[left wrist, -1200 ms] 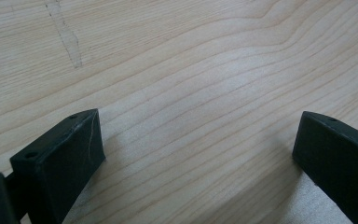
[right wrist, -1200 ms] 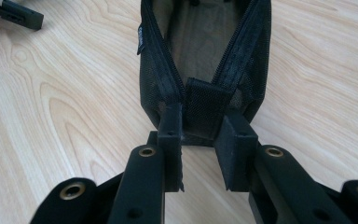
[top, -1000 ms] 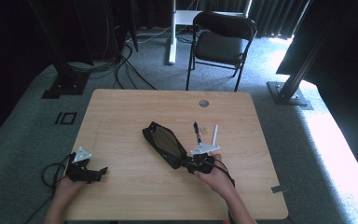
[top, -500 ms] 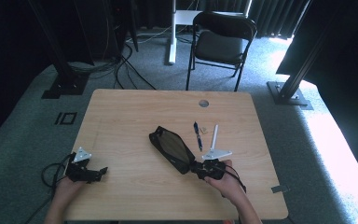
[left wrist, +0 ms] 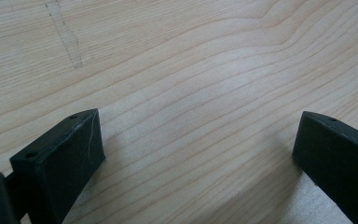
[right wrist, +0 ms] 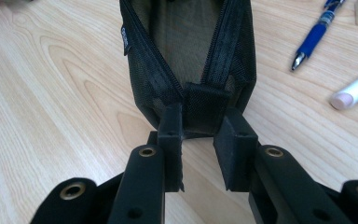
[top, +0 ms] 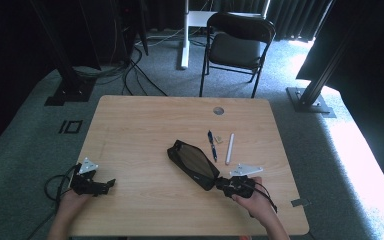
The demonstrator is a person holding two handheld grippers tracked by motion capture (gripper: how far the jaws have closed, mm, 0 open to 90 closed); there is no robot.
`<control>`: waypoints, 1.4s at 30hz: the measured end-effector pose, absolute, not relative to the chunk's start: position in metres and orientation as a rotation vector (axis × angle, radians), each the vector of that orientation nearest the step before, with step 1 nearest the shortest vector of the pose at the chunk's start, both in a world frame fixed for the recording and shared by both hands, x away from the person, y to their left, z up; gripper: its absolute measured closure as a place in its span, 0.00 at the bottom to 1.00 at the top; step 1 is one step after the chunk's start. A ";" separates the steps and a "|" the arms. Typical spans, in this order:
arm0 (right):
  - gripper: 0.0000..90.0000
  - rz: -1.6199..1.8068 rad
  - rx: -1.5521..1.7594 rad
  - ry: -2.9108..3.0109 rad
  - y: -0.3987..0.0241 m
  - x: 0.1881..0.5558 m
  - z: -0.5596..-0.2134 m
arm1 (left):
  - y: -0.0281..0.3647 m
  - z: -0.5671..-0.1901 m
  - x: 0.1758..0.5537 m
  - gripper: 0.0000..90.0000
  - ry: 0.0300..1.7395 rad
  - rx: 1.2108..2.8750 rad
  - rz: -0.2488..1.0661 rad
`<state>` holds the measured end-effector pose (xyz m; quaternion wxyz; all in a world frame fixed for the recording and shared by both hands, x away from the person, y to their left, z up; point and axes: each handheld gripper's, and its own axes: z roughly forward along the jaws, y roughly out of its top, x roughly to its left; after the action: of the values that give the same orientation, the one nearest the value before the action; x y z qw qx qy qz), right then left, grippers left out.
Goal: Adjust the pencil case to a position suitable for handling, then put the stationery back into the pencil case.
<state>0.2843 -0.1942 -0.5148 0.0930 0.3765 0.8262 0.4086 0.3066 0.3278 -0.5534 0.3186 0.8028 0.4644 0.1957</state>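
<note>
A black mesh zip pouch [top: 192,162] lies open in the middle of the wooden table [top: 145,125]. My right gripper [top: 223,185] is shut on the fabric tab at the pouch's near right end. In the right gripper view the two jaws [right wrist: 198,126] pinch that tab, and the pouch [right wrist: 186,46] gapes open beyond them. My left gripper [top: 111,183] rests near the table's front left corner. Its jaws stand wide open over bare wood [left wrist: 198,133], with nothing between them.
A blue pen [top: 212,145], a small eraser [top: 219,138] and a white marker [top: 229,148] lie just right of the pouch. In the right gripper view the pen [right wrist: 314,39] and marker [right wrist: 354,91] sit to the right. A black chair [top: 240,45] stands behind the table.
My right gripper has pulled the pouch by its tab to the right and toward the table's near edge. The left gripper has stayed put.
</note>
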 end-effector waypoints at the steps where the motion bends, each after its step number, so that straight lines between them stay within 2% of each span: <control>1: 0.81 1.217 1.126 2.450 -0.196 0.283 -0.515 | 0.328 -0.553 0.307 0.02 1.221 2.112 0.515; 11: 0.80 1.220 1.173 2.403 -0.217 0.275 -0.515 | 0.328 -0.553 0.307 0.02 1.222 2.111 0.515; 21: 0.68 1.287 1.192 2.316 -0.228 0.276 -0.505 | 0.328 -0.553 0.307 0.02 1.222 2.111 0.515; 23: 0.61 1.323 1.200 2.287 -0.230 0.277 -0.501 | 0.328 -0.553 0.307 0.02 1.222 2.111 0.515; 25: 0.61 1.336 1.199 2.278 -0.231 0.278 -0.500 | 0.328 -0.553 0.307 0.02 1.222 2.111 0.515; 26: 0.55 1.343 1.189 2.262 -0.232 0.280 -0.497 | 0.328 -0.553 0.307 0.02 1.221 2.112 0.515; 29: 0.49 1.354 1.185 2.230 -0.234 0.286 -0.492 | 0.328 -0.553 0.307 0.02 1.221 2.112 0.515; 42: 0.40 1.303 1.240 2.098 -0.238 0.326 -0.489 | 0.328 -0.553 0.307 0.02 1.221 2.112 0.515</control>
<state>0.3259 -0.2376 -0.4885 0.1878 0.4407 0.7456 0.4632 0.3066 0.3278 -0.5534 0.3186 0.8029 0.4643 0.1958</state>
